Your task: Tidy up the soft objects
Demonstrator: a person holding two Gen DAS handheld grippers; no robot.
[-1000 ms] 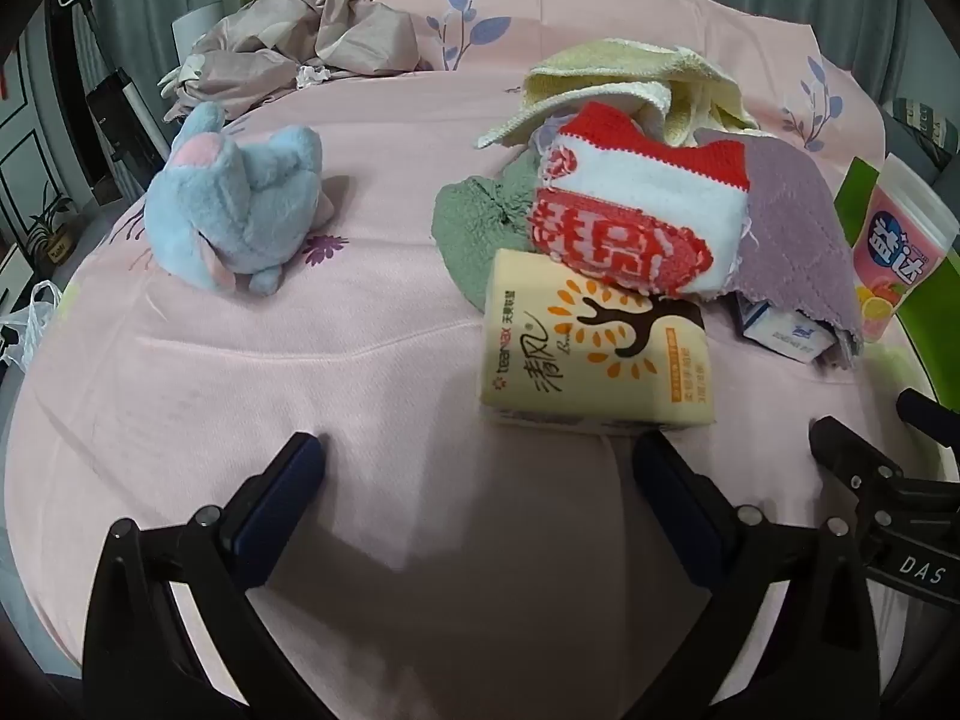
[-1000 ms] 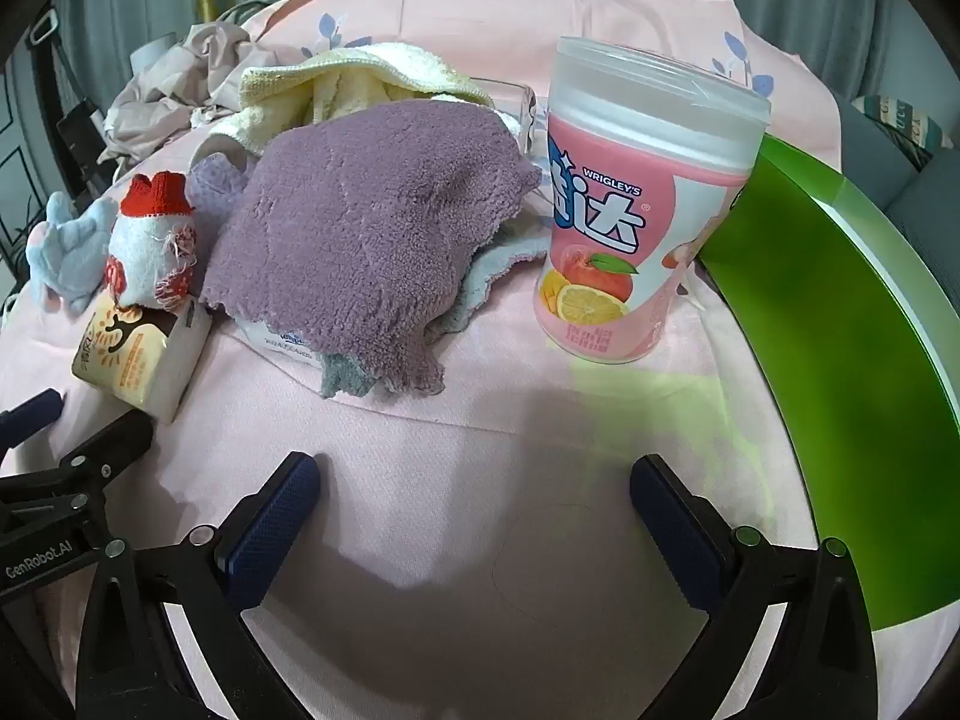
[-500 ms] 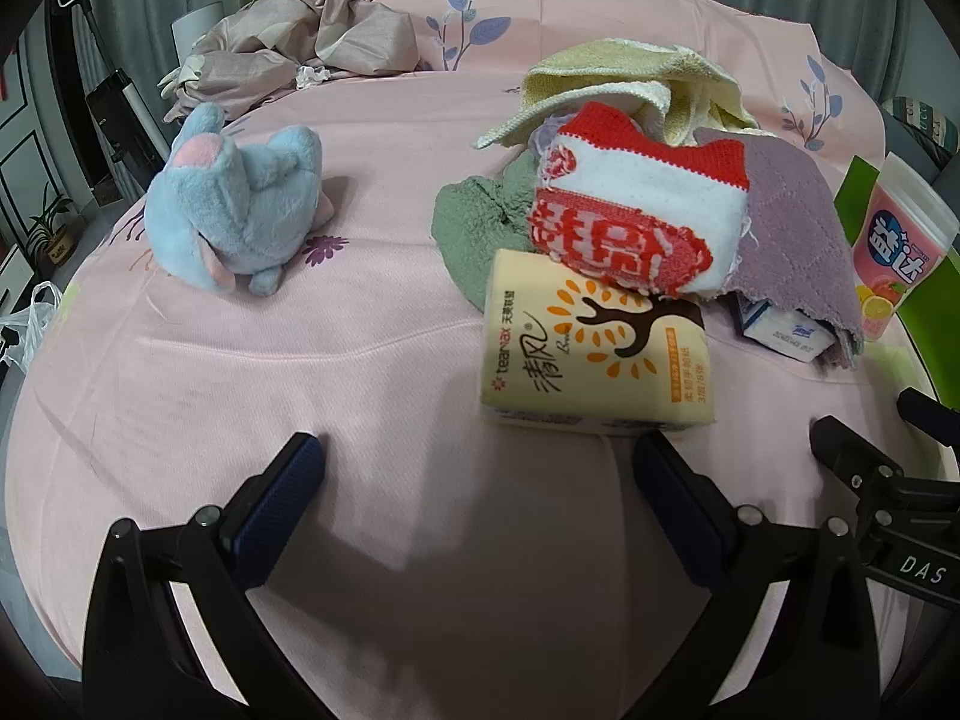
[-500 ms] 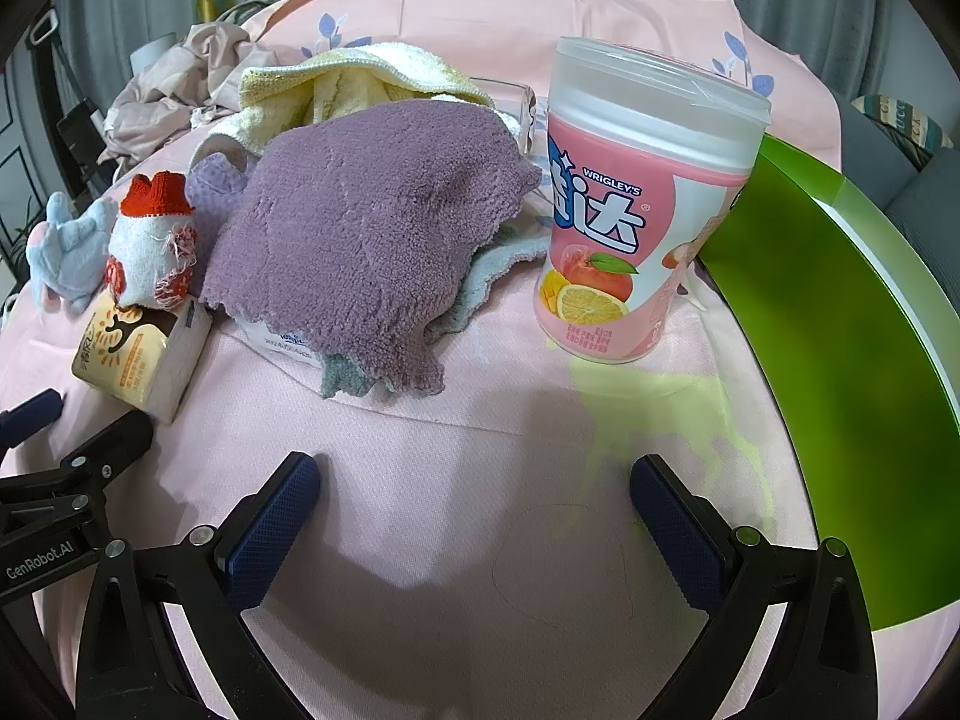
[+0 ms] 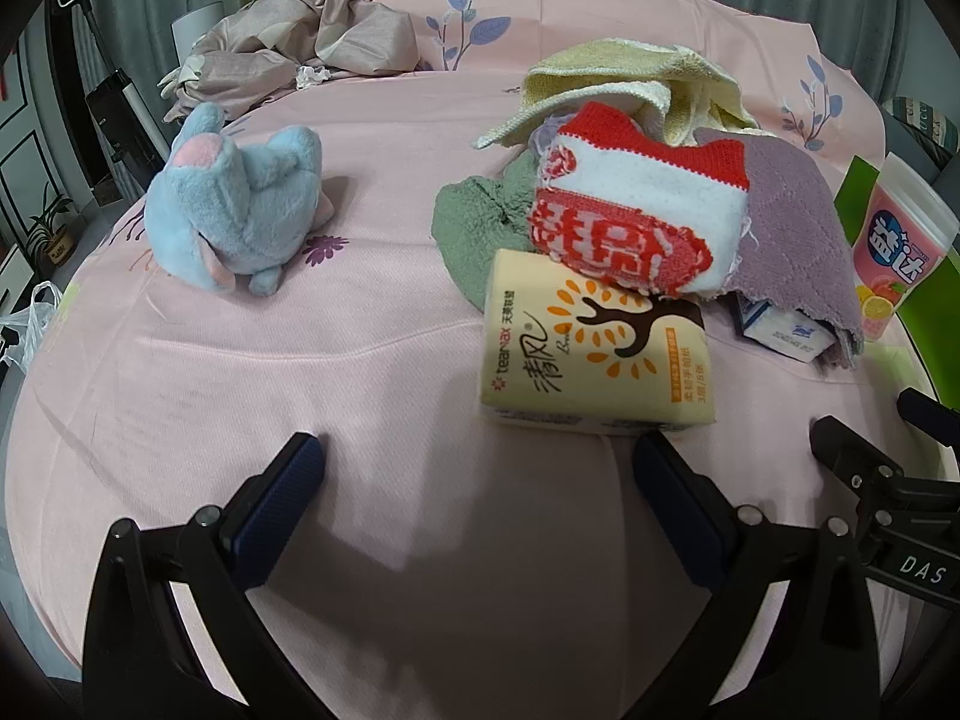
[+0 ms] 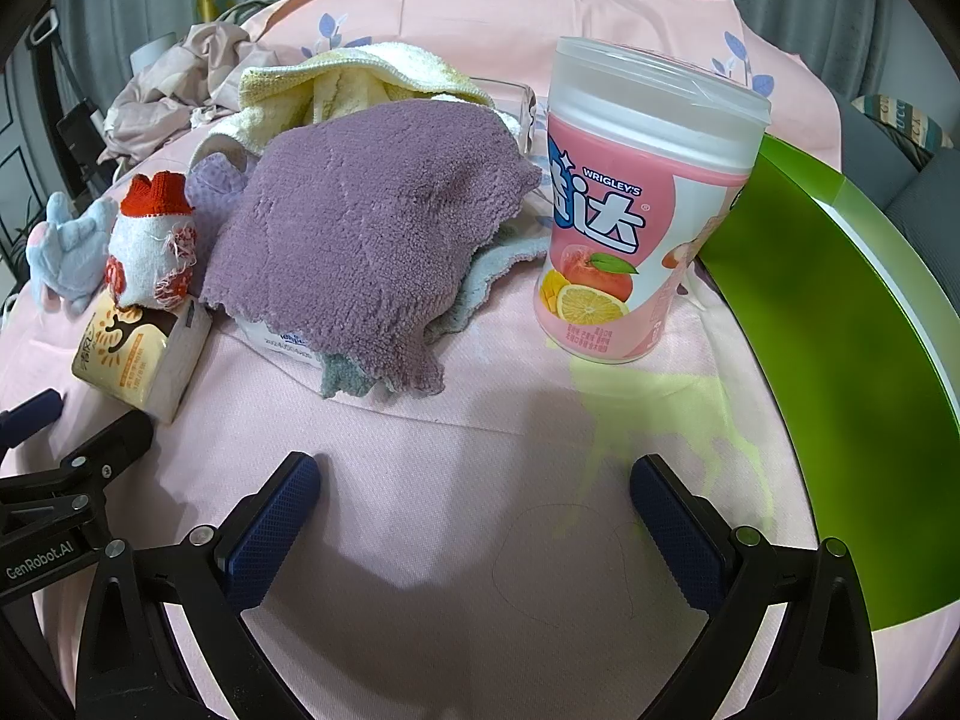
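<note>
a pink floral bedspread [image 5: 372, 372] carries the whole jumble, with a green tray [image 6: 840, 372] curving along its right edge. the heap of soft things lies ahead of both grippers: a purple fleece cloth [image 6: 360, 240] draped over a smaller white tissue pack [image 6: 276, 342], a yellow towel [image 6: 360, 78] crumpled behind it, a green cloth [image 5: 480, 228] at the heap's left foot, and a red-and-white knitted sock [image 5: 636, 222] resting on top of a yellow tissue pack [image 5: 594, 354].

a blue plush toy [image 5: 234, 210] sits apart on the left, well clear of the heap. a pink wrigley's gum canister [image 6: 630, 210] stands upright beside the tray, just right of the purple cloth.

the left gripper [image 5: 480, 474] hangs low over the bedspread, jaws wide apart and holding nothing; the yellow tissue pack lies just ahead and slightly right of centre, its long side running across the jaws, almost touching the right jaw tip. the right gripper [image 6: 474, 492] also has its jaws spread and empty, with the purple cloth ahead to its left and the canister ahead to its right.

the left hand looks nearer to the sock and the plush toy; the right is nearer to the purple cloth, and to the tray if that is where things go.
</note>
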